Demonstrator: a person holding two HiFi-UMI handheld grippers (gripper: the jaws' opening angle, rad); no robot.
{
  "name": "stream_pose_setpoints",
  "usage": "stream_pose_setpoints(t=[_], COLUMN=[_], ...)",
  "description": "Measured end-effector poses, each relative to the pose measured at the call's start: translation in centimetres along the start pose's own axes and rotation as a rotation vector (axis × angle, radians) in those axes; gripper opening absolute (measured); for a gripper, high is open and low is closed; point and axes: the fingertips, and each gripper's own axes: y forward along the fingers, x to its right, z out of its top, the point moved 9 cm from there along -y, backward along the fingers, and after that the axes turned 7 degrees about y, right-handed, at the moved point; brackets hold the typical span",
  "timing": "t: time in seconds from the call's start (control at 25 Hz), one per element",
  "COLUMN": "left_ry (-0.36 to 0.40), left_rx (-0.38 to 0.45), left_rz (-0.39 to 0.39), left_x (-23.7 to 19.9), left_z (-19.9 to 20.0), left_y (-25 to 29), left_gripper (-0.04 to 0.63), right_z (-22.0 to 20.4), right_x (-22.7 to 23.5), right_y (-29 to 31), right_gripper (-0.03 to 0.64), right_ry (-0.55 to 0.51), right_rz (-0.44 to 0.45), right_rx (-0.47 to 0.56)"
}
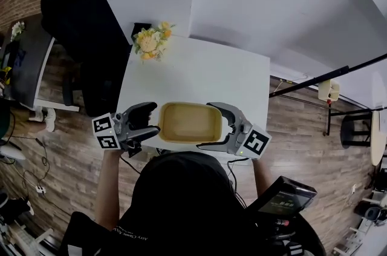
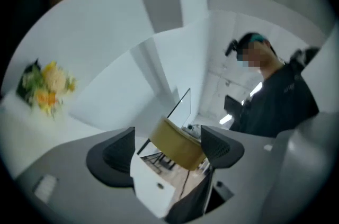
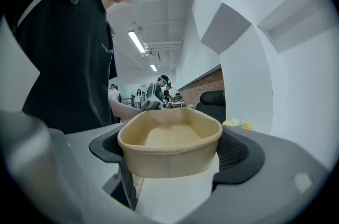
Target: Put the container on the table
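The container [image 1: 189, 122], a tan paper bowl with rounded corners and nothing in it, rests on the near edge of the white table [image 1: 199, 70]. My right gripper [image 1: 204, 125] is open around its right end. In the right gripper view the container [image 3: 169, 159] fills the gap of the right gripper [image 3: 169, 138], with the pads close beside its undented walls. My left gripper [image 1: 156, 118] is open just left of the bowl and apart from it. The left gripper view is rolled. It shows the container [image 2: 183, 153] beyond the left gripper [image 2: 168, 134].
A bunch of yellow flowers [image 1: 151, 42] lies at the table's far left corner, and a black chair [image 1: 75, 13] stands left of it. Wooden floor surrounds the table. A black stand [image 1: 329, 74] leans at the right. Other people stand far off in the right gripper view.
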Motion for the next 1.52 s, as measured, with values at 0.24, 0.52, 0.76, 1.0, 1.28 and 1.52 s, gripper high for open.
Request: stream_pose_setpoints(t=[0.24, 0.52, 0.76, 1.0, 1.28, 1.52], left_ry=[0.516, 0.437, 0.487, 0.504, 0.635, 0.675], left_rx=[-0.305, -0.263, -0.344, -0.361, -0.522, -0.652], left_rz=[-0.069, -0.179, -0.167, -0.099, -0.036, 0.013], left_x=[4.3, 4.4, 3.8, 0.9, -2.9, -2.7], left_z=[0.6, 0.0, -1.8, -4.3, -7.3, -8.7], left_y=[1.5, 2.7, 3.6, 4.5, 5.4, 6.7], left_gripper=[0.4, 0.454, 0.459, 0.459, 0.459, 0.459], right_z=[-0.9, -0.5, -2.0, -5.4, -8.0, -9.1], right_x=[0.9, -0.2, 0.4, 2.3, 5.5, 5.5], right_y=[-1.5, -0.6, -0.3, 0.5, 1.8, 1.2], right_gripper=[0.519, 0.519, 0.522, 0.53, 0.534, 0.532], right_ry=[0.007, 0.022, 0.004, -0.156, -0.237, -0.237], right_rz=[0.073, 0.11, 0.076, -0.002, -0.083, -0.12], right_rx=[-0.031, -0.024, -0.081, -0.294, -0.51, -0.568])
